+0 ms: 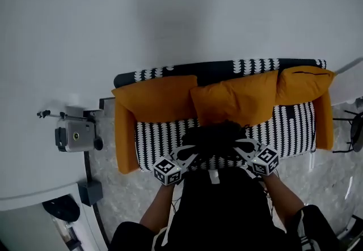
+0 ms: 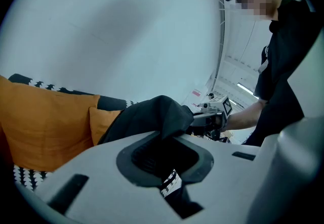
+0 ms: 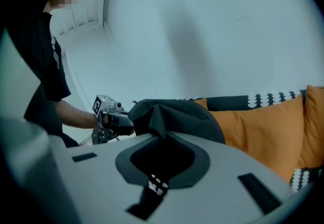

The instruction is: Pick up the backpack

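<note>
The black backpack [image 1: 214, 137] hangs bunched between my two grippers, just above the black-and-white patterned sofa seat [image 1: 290, 130]. My left gripper [image 1: 190, 154] is shut on its left side and my right gripper [image 1: 241, 149] is shut on its right side. In the left gripper view, black fabric [image 2: 152, 116] is pinched in the jaws, with the right gripper [image 2: 210, 117] beyond it. In the right gripper view the backpack fabric [image 3: 177, 116] rises out of the closed jaws, and the left gripper [image 3: 114, 119] grips its far side. The backpack's underside is hidden.
Orange cushions [image 1: 156, 100] line the sofa back, close behind the backpack. A grey camera unit [image 1: 74, 135] stands at the left by the white wall. A thin black stand [image 1: 353, 131] is at the right on the speckled floor [image 1: 113, 187].
</note>
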The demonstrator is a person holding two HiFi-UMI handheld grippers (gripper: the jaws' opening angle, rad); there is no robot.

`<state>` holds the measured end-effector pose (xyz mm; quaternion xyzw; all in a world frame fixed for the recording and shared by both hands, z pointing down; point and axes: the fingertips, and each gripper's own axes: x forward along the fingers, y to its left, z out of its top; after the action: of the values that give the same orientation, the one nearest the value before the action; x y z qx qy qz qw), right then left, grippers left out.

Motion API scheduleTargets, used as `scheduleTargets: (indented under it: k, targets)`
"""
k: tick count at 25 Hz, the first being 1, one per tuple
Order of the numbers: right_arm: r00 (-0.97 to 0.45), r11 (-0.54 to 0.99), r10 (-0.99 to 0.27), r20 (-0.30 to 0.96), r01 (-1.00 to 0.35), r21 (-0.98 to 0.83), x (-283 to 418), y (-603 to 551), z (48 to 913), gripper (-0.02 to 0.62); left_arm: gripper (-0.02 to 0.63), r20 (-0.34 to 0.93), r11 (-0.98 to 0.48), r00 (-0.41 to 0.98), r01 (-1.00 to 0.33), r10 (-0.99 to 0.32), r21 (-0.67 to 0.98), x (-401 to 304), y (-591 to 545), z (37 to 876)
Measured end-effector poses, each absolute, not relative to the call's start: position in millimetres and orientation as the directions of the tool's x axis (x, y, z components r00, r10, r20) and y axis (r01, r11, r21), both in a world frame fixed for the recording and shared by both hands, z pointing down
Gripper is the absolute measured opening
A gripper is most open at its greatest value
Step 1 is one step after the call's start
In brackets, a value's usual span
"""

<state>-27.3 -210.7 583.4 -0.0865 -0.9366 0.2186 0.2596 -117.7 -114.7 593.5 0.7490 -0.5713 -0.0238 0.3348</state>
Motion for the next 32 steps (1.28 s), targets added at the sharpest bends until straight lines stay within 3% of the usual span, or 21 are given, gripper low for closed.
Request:
scheduleTargets:
  k: [32]
  targets:
    - [-0.923,0.933,0.283,0.26,0.202,-0.298,-60,-238,419,0.031,0.037,0.15,-0.199,0.278,-0.894,-0.949,0.4,-152,-143,431]
